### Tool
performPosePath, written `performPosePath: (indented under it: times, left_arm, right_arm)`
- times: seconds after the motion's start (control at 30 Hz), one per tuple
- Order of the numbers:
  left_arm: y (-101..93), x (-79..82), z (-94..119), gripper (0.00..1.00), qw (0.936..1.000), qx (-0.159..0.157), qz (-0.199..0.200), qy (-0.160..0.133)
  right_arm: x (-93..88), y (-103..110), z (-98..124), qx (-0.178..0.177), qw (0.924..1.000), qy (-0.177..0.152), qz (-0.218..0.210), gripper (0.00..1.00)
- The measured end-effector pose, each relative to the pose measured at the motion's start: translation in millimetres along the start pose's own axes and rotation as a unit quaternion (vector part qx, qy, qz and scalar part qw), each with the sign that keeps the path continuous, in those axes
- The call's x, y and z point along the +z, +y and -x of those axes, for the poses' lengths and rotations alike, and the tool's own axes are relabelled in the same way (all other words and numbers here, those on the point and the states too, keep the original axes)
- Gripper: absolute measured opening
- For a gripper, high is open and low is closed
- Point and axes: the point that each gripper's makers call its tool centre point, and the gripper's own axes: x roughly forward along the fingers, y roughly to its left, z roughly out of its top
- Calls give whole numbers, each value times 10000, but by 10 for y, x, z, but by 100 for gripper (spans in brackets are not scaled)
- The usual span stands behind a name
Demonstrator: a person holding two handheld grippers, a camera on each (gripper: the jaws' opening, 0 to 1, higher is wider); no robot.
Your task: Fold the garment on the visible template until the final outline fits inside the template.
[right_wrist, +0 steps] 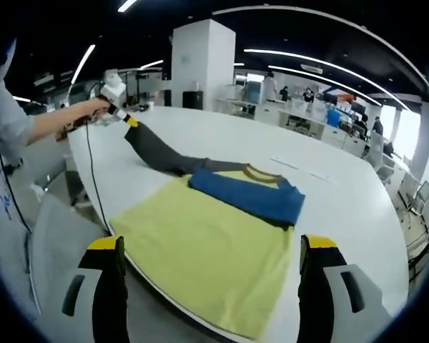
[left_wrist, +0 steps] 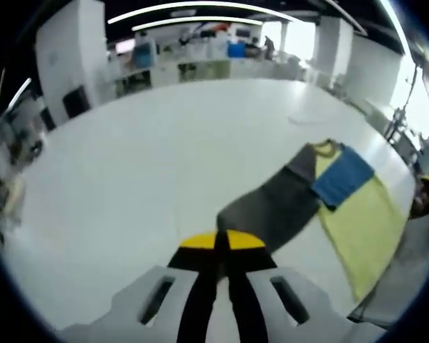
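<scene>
Left gripper clenches the yellow, blue and grey shirt's grey sleeve, stretching it along the white desk for folding; right gripper hangs released.

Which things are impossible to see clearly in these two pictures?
- Template: no outline is seen on the table in either view; the shirt may cover it.
- Gray sleeve end: left gripper view, hidden between the closed jaws of the left gripper.
- Shirt's near hem: right gripper view, hangs over the table edge, partly hidden behind the open right gripper.
</scene>
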Motion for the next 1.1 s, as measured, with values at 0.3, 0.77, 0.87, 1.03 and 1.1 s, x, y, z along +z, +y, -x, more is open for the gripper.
performPosePath:
  times: [0.3,0.77,0.87,1.03,1.1]
  left_arm:
    - [-197,203,71,0,9998,-128,-84,-130]
    - [-580,406,97,0,9995,-177,-191,-194]
    - [-689,450,70,0,9994,-212,-187,-223]
    - [-933,528,19,0,9988,-307,-269,-254]
    - [-978,555,1,0,9988,-316,-278,-258]
  right_arm:
    - [-83,-118,43,-156,9998,78,-30,100]
    - [-94,-232,152,-102,9999,-14,8,100]
    - [-143,-247,184,-68,10000,11,35,100]
    - [-163,-250,246,12,10000,-45,-41,100]
    - [-171,-258,259,19,10000,-47,-30,100]
